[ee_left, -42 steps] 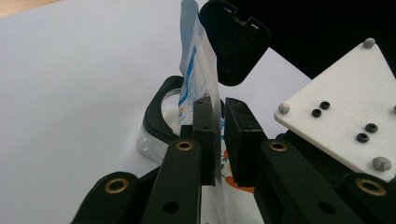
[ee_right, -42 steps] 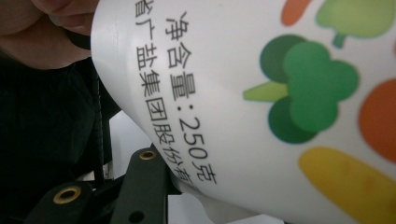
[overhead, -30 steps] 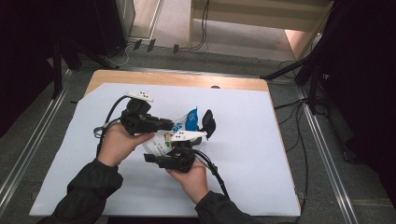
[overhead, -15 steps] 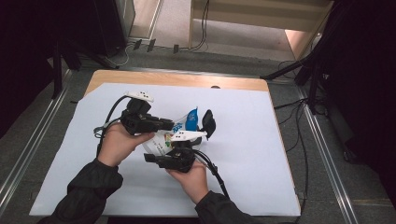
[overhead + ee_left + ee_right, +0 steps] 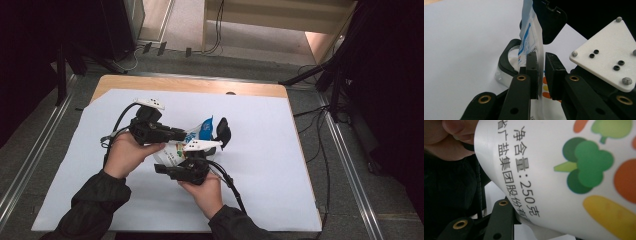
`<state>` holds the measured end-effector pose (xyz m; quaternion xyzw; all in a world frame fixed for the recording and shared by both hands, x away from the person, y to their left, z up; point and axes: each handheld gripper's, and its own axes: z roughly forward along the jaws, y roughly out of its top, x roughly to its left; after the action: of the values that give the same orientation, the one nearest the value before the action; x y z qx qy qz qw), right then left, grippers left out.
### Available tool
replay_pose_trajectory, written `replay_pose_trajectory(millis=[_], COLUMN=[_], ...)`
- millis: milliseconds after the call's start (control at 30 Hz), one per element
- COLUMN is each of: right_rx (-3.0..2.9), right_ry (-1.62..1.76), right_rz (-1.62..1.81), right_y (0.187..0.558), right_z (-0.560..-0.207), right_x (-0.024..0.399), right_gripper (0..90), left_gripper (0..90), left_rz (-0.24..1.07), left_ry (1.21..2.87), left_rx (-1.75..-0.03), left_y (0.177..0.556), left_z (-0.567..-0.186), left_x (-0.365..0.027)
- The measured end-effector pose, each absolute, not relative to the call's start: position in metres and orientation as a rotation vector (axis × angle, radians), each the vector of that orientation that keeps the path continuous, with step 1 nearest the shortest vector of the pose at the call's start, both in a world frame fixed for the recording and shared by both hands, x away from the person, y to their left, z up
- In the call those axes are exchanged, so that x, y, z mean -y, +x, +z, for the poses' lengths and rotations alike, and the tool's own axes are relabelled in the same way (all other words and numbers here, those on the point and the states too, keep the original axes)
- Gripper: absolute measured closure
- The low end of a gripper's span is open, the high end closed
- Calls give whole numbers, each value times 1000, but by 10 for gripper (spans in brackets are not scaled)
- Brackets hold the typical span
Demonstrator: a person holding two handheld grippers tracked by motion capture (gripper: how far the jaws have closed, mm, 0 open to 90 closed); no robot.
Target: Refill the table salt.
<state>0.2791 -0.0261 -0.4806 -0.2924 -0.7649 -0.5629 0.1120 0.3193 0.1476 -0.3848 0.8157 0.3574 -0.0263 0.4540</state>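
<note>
Both grippers hold the printed pouch (image 5: 192, 142) off the table, the left gripper (image 5: 541, 72) pinching its edge and the right gripper (image 5: 207, 150) clamping its body; tearing it open seems next.

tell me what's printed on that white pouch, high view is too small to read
Observer: The right gripper view shows the pouch close up: cartoon vegetables and black characters beside "250".
Operator: is the left one gripping it
Observer: In the left gripper view its thin edge stands between the jaws of the left hand-held gripper, against one pad; I can't tell if the other presses.
Operator: what's the black thing behind it
Observer: A clear container with a black rim, and a black flap raised above it.
</note>
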Motion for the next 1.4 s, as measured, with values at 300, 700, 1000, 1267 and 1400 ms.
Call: replay_pose_trajectory(millis=[300, 700, 1000, 1267, 1400], right_rx=[2242, 2244, 2237, 2217, 2203], right_ry=[-869, -848, -851, -854, -860], right_rz=[-1662, -1669, -1668, -1669, -1671], right_y=[280, 279, 279, 280, 280], right_z=[-481, -480, -480, -480, -480], right_x=[27, 26, 26, 27, 27], right_gripper=[659, 659, 659, 660, 660], left_gripper=[822, 887, 899, 894, 893], left_rz=[-75, -26, -1, -3, -4], left_ry=[2025, 2042, 2053, 2042, 2047], left_rx=[-883, -878, -883, -885, -886], left_y=[319, 316, 316, 316, 316], left_z=[-384, -381, -379, -379, -379], left_x=[-149, -152, -152, -151, -151])
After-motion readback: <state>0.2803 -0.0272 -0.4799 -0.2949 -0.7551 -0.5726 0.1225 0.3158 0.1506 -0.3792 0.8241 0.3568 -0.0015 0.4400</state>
